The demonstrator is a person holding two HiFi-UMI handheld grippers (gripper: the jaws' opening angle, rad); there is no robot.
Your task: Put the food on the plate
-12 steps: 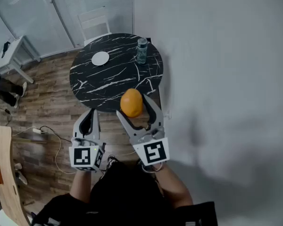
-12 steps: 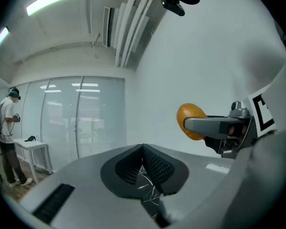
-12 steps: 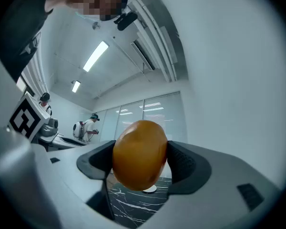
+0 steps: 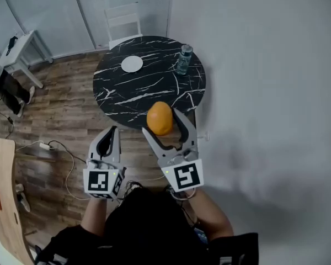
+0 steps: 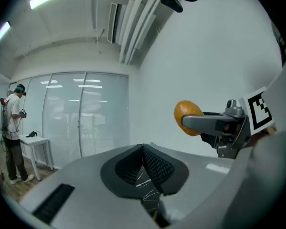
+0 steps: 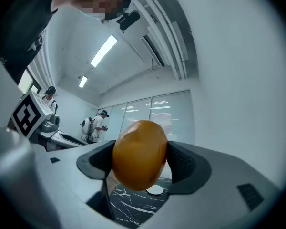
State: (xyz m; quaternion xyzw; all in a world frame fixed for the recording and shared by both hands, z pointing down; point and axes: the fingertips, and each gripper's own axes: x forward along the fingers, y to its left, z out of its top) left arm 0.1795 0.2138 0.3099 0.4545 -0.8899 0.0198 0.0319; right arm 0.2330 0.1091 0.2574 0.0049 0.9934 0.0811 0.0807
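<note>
My right gripper (image 4: 163, 122) is shut on an orange bread roll (image 4: 159, 117), held in the air just short of the near edge of the round black marble table (image 4: 121, 101). In the right gripper view the roll (image 6: 139, 154) fills the space between the pads. A small white plate (image 4: 132, 64) lies on the far left part of the table; the same plate (image 6: 155, 190) shows below the roll. My left gripper (image 4: 107, 139) hangs shut and empty to the left of the right one, its pads touching in the left gripper view (image 5: 144, 168).
A clear water bottle (image 4: 182, 59) stands at the table's far right, near the wall. A white chair (image 4: 123, 24) stands behind the table and a small white side table (image 4: 19, 48) at far left. Cables (image 4: 55, 150) lie on the wooden floor. People stand by the glass wall (image 6: 96, 125).
Both grippers and the roll sit slightly further right and lower in the head view; the whole scene has shifted right as the head moved. Grips are unchanged.
</note>
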